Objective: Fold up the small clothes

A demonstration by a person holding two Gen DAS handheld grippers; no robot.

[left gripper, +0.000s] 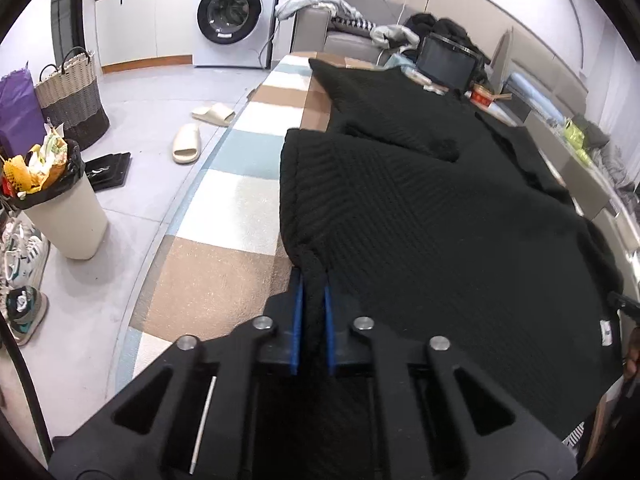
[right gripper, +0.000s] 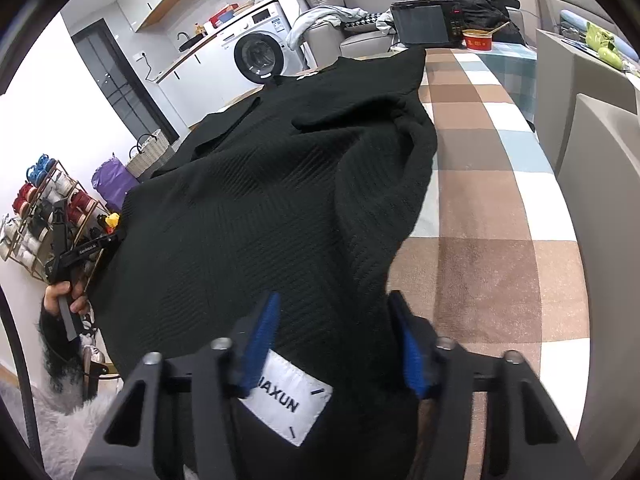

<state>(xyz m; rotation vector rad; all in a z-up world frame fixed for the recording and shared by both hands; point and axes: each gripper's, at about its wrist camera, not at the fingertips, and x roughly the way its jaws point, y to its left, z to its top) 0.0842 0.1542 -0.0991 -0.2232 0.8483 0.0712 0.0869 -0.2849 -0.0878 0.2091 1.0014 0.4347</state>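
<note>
A black ribbed knit garment (left gripper: 420,208) lies spread on a checked carpet (left gripper: 224,168). My left gripper (left gripper: 314,280) is shut on the garment's near left corner, with fabric bunched between the blue pads. In the right wrist view the same garment (right gripper: 260,200) rises toward the camera. My right gripper (right gripper: 334,308) stands open, its blue fingers (right gripper: 264,336) on either side of the garment's near edge beside a white label (right gripper: 288,400). The left gripper (right gripper: 114,236) shows at the garment's left edge in a hand.
A grey sofa (left gripper: 344,36) with clothes and a tablet (left gripper: 446,64) stands beyond the carpet. A washing machine (left gripper: 234,12), basket (left gripper: 74,96), full bin (left gripper: 60,208), slippers (left gripper: 186,144) and shoes lie left. A red bowl (right gripper: 478,40) sits at the far carpet end (right gripper: 480,184).
</note>
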